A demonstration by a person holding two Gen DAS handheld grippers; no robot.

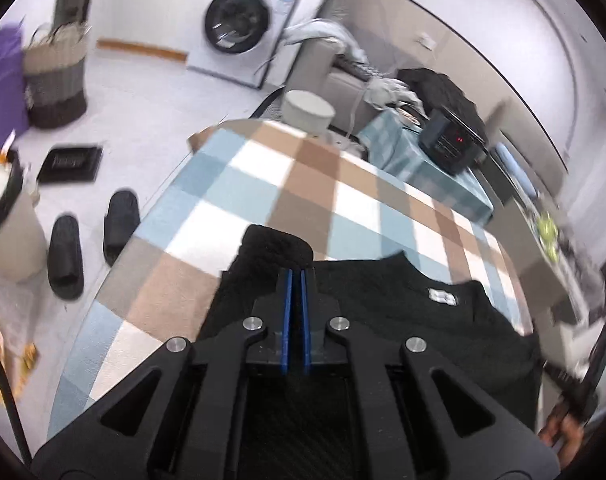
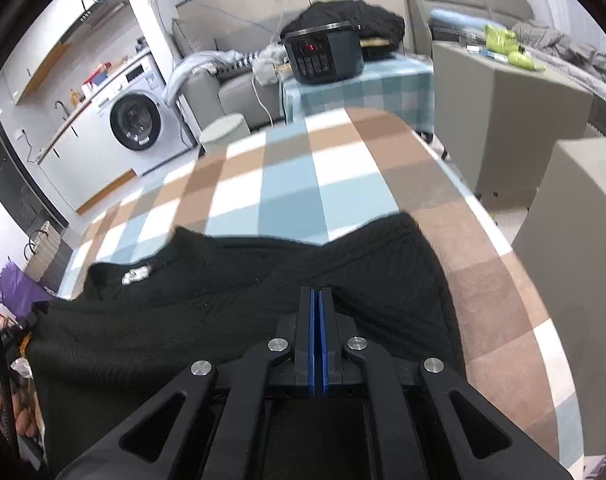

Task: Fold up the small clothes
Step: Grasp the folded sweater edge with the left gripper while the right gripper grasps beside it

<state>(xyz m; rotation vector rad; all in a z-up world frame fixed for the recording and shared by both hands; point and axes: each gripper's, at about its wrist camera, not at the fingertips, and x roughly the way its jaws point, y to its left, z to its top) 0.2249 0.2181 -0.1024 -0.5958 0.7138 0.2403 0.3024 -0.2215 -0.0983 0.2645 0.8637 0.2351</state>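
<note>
Both sets of jaws are clenched on the black garment [image 2: 239, 300]: our left gripper [image 1: 297, 274] pinches a raised fold near one sleeve, and our right gripper [image 2: 316, 292] bites into the knit cloth on the opposite side. We see blue pads pressed nearly together in each view, with fabric bunched at their tips.

That garment lies spread on the near part of the desk [image 1: 263, 184], its small white neck label [image 1: 443, 295] facing up. A checked cloth of blue, brown and white squares covers the desk, and its far half is bare.

Beyond it we see a dark cooker [image 2: 323, 58] with a red display (standing on a second, teal-checked table [image 2: 383, 84]), a grey sofa heaped with clothes, and a round pale stool [image 1: 307, 112] by the desk's far edge. A white washing machine [image 1: 243, 24] stands against the wall. On the pale floor sit black slippers [image 1: 91, 240], a woven basket [image 1: 55, 76] and a black mat.
</note>
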